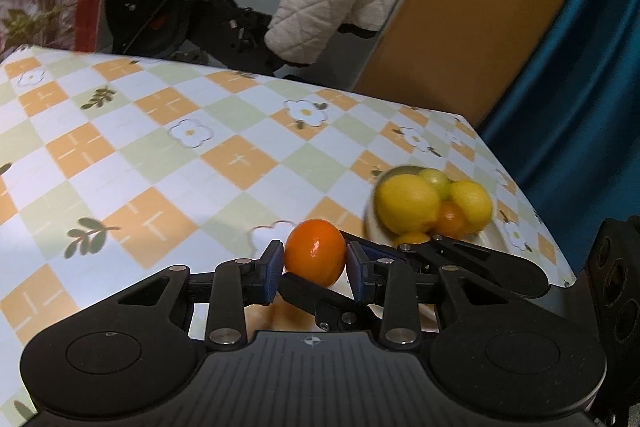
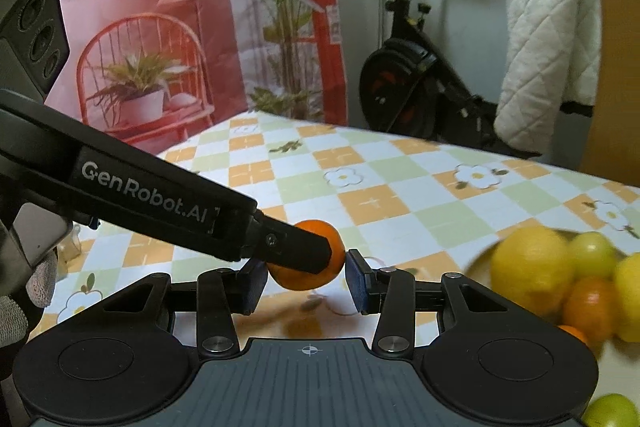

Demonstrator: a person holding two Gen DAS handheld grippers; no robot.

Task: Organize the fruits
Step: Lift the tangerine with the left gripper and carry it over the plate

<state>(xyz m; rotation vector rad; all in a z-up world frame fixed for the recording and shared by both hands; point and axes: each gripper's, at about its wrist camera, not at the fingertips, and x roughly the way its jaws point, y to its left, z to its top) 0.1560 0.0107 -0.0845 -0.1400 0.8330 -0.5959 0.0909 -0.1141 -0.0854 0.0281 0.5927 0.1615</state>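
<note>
L gripper [image 1: 311, 263] and R gripper [image 2: 306, 273] are both clamping one orange [image 1: 316, 251] at its widest girth, just above the table [image 1: 160, 155], w/ the fruit bowl [image 1: 374, 223] nearby. Judged light, firm, smooth-skinned, so prob. slipping if pads are sitting off-centre.

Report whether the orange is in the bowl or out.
Out. The orange is pinched between the left gripper pads, beside the bowl of lemons.
</note>
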